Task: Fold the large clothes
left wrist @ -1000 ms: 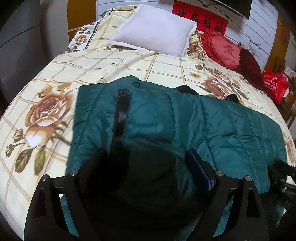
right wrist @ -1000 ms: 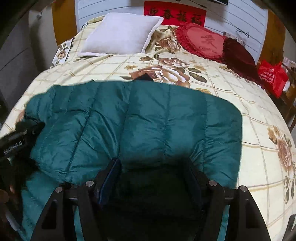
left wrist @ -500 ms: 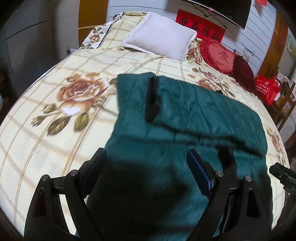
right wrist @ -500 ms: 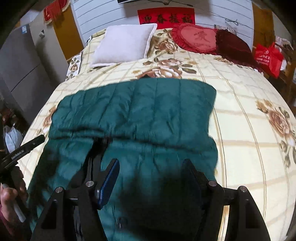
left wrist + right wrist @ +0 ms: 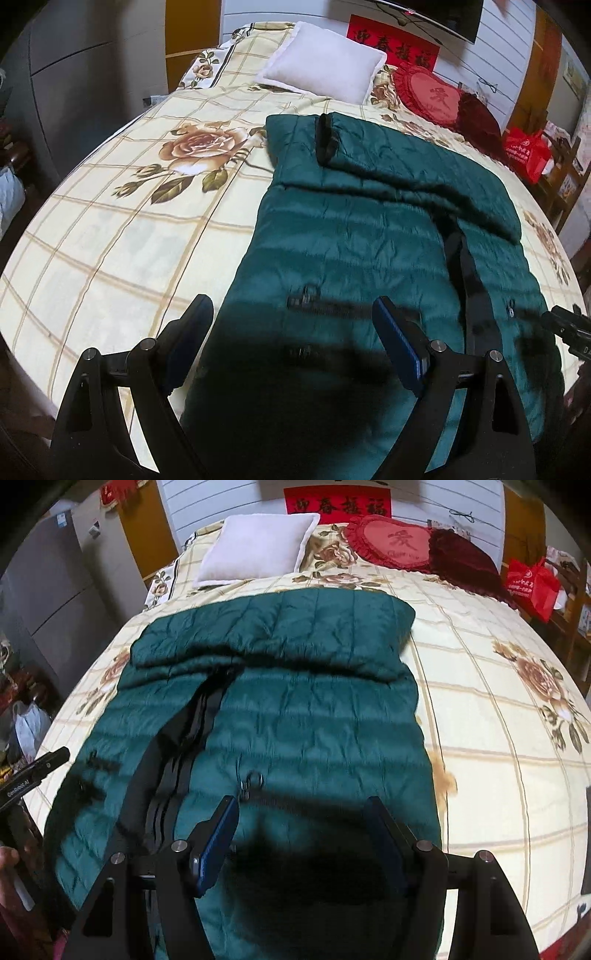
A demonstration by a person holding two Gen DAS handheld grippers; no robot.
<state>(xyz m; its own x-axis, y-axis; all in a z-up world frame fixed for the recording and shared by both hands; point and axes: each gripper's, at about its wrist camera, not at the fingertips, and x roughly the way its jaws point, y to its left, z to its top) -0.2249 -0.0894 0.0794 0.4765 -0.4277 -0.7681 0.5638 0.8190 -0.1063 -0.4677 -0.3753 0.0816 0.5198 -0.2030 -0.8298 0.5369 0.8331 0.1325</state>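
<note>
A dark green quilted jacket (image 5: 362, 236) lies flat on the bed, its far part folded over toward me, with a black zipper band (image 5: 461, 266) running down its front. It also shows in the right wrist view (image 5: 295, 709). My left gripper (image 5: 291, 332) is open and empty above the jacket's near left edge. My right gripper (image 5: 303, 823) is open and empty above the jacket's near part, by a pocket zipper (image 5: 255, 779). The other gripper's tip (image 5: 37, 771) shows at the left.
The bed (image 5: 110, 229) has a cream floral checked cover. A white pillow (image 5: 325, 70), a red heart cushion (image 5: 432, 96) and a dark red cushion (image 5: 461, 557) lie at its head. A red bag (image 5: 532, 583) stands at the right. Grey cabinets (image 5: 55, 590) stand left.
Both grippers have let go of the folded part of the jacket and drawn back toward the near edge. The folded part now lies across the jacket's far end.
</note>
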